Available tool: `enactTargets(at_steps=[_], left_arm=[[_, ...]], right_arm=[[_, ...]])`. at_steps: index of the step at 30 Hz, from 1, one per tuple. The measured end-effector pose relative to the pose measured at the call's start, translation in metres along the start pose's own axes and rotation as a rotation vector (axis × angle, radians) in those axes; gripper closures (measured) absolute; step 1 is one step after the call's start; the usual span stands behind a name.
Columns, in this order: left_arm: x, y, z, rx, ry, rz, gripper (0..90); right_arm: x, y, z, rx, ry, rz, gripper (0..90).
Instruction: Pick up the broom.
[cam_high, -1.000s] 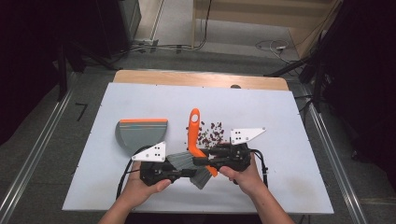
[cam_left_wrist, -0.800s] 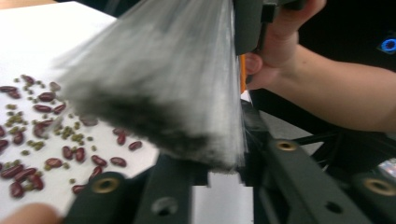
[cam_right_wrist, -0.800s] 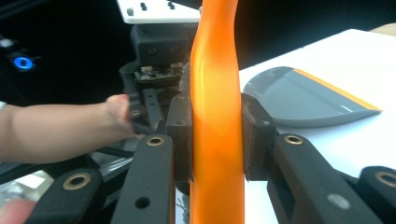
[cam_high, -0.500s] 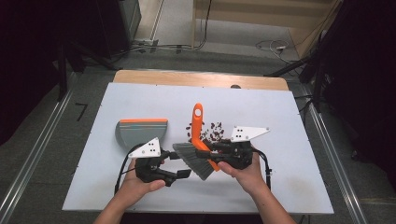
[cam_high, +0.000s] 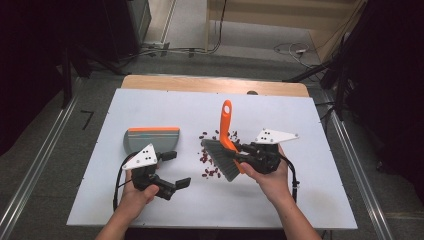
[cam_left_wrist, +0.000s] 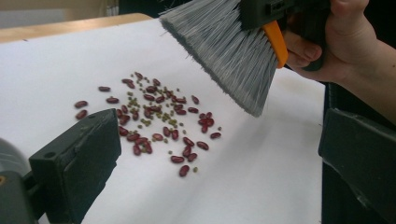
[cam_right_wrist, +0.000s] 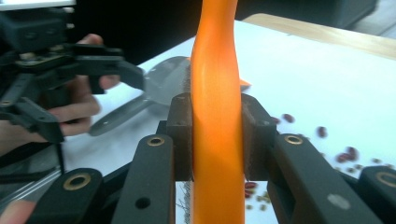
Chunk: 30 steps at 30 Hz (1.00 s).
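A hand brush with an orange handle (cam_high: 226, 122) and grey bristles (cam_high: 220, 159) is tilted over scattered red and green beans (cam_high: 210, 161) on the white table. My right gripper (cam_high: 239, 150) is shut on the handle (cam_right_wrist: 217, 116), both pads pressing its sides. Left of the beans, my left gripper (cam_high: 175, 170) stands wide open; its jaws have just been opening and nothing is between them. The left gripper view looks between its jaws (cam_left_wrist: 219, 168) at the beans (cam_left_wrist: 159, 121), with the bristles (cam_left_wrist: 224, 56) above them. A grey dustpan (cam_high: 150, 139) with an orange lip lies beyond the left gripper.
The white table top (cam_high: 300, 200) has bare room at the front right and far left. A wooden strip (cam_high: 210, 84) runs along its far edge. In the right gripper view the dustpan (cam_right_wrist: 166, 86) lies behind the left hand (cam_right_wrist: 70, 112).
The left gripper's jaws have opened and it has drawn back to the left, away from the brush head. The right gripper still holds the brush, whose bristles now hang free over the beans.
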<state>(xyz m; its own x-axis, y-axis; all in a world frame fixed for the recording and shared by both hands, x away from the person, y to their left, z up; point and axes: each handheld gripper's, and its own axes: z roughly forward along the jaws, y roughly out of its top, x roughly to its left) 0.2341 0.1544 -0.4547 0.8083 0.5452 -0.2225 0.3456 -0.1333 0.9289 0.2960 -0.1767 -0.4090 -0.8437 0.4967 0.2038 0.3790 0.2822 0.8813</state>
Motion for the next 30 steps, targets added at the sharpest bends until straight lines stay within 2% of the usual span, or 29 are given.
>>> enactTargets(at_steps=[6,11,18,26,30], left_arm=[[0.006,-0.001,-0.012,-0.044,0.050,0.003,0.0],[0.010,-0.002,-0.023,-0.062,0.131,0.015,0.0],[0.015,-0.001,-0.035,-0.105,0.155,0.008,0.0],[0.021,-0.002,-0.045,-0.120,0.175,0.002,0.0],[0.022,-0.004,-0.046,-0.120,0.189,-0.003,0.0]], right_arm=[[-0.008,0.001,-0.005,0.002,-0.080,0.007,68.4],[-0.014,0.000,-0.007,0.005,-0.124,0.018,68.4],[-0.024,-0.002,-0.013,-0.002,-0.151,0.043,68.4],[-0.032,-0.003,-0.017,-0.002,-0.191,0.058,68.4],[-0.039,-0.005,-0.019,0.010,-0.231,0.073,68.4]])
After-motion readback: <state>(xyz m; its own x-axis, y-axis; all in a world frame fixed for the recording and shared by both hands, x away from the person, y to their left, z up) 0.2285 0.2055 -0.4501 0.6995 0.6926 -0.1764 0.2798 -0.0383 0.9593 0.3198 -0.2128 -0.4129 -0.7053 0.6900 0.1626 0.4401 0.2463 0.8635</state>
